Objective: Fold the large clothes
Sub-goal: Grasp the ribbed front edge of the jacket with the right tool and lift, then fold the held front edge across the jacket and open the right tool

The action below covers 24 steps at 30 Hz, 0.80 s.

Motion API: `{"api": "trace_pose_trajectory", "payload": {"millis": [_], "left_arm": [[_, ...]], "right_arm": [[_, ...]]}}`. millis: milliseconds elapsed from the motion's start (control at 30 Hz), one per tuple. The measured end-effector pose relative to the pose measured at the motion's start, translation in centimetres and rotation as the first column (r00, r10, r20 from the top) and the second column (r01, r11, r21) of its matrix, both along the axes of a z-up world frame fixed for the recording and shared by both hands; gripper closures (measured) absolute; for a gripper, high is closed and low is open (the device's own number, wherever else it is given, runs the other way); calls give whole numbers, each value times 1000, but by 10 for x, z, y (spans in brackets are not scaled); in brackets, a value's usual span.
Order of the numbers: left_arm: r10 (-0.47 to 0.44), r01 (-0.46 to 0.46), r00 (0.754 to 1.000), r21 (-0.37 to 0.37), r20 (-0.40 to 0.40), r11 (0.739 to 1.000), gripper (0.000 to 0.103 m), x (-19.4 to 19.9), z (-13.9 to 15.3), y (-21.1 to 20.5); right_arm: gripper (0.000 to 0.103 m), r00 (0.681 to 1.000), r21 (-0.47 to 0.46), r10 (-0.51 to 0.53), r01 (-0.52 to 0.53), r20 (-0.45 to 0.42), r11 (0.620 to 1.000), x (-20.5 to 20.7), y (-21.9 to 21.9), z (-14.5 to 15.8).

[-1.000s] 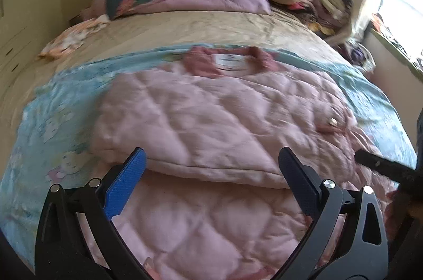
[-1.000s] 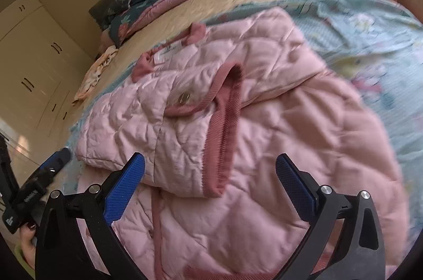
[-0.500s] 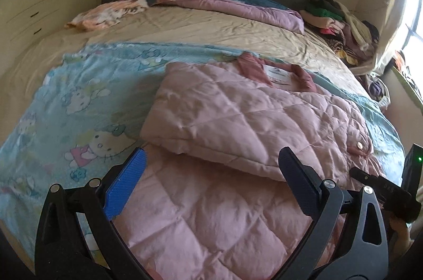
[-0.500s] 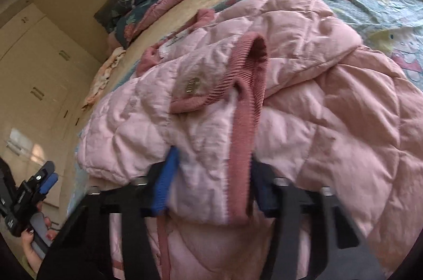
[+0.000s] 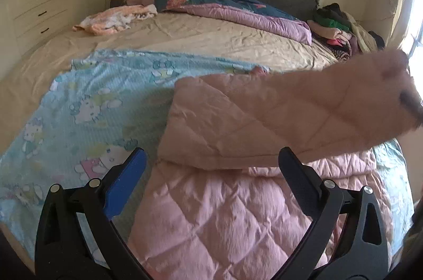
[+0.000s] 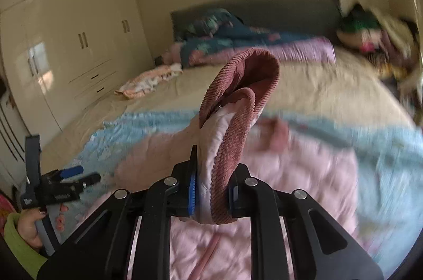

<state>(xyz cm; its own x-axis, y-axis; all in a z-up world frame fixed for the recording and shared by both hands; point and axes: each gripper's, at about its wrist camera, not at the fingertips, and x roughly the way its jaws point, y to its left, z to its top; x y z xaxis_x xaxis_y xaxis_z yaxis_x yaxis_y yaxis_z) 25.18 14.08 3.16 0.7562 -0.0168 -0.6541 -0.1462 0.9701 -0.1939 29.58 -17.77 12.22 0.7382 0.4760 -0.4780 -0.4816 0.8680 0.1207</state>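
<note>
A pink quilted jacket (image 5: 227,214) lies on a light blue cartoon-print sheet (image 5: 87,105) on the bed. My right gripper (image 6: 211,190) is shut on the jacket's sleeve end with its dark pink ribbed cuff (image 6: 238,126), held up above the jacket (image 6: 290,179). In the left wrist view the lifted sleeve (image 5: 304,111) stretches across to the right, blurred. My left gripper (image 5: 211,174) is open and empty, low over the jacket's near left edge. It also shows in the right wrist view (image 6: 66,182), held at the left.
A folded dark floral and purple duvet (image 5: 224,5) lies by the grey headboard. A peach cloth (image 5: 113,18) lies at the far left. A heap of clothes (image 5: 341,29) sits at the far right. Cream wardrobes (image 6: 66,47) stand left of the bed.
My right gripper closed on the cuffed sleeve end and lifted it up off the jacket. My left gripper stayed open and shifted left along the jacket's edge.
</note>
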Motion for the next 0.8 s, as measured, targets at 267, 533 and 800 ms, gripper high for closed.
{"api": "trace_pose_trajectory", "payload": {"millis": [267,533,800], "left_arm": [[-4,4,1000,7,1,1000,9,23,4,-6],[-50,50,998,17,-33,999,9,47,-9,-23],[-87,89,994,21,-65,996,9,59,-21,-41]], "right_arm": [[87,998,-70,-52,54,26,996,31,-28,-2],[87,983,-85,-149,140,-106,986,40,-58,-71],[87,967,-96,-180,165,-179,982,40,-60,-106]]}}
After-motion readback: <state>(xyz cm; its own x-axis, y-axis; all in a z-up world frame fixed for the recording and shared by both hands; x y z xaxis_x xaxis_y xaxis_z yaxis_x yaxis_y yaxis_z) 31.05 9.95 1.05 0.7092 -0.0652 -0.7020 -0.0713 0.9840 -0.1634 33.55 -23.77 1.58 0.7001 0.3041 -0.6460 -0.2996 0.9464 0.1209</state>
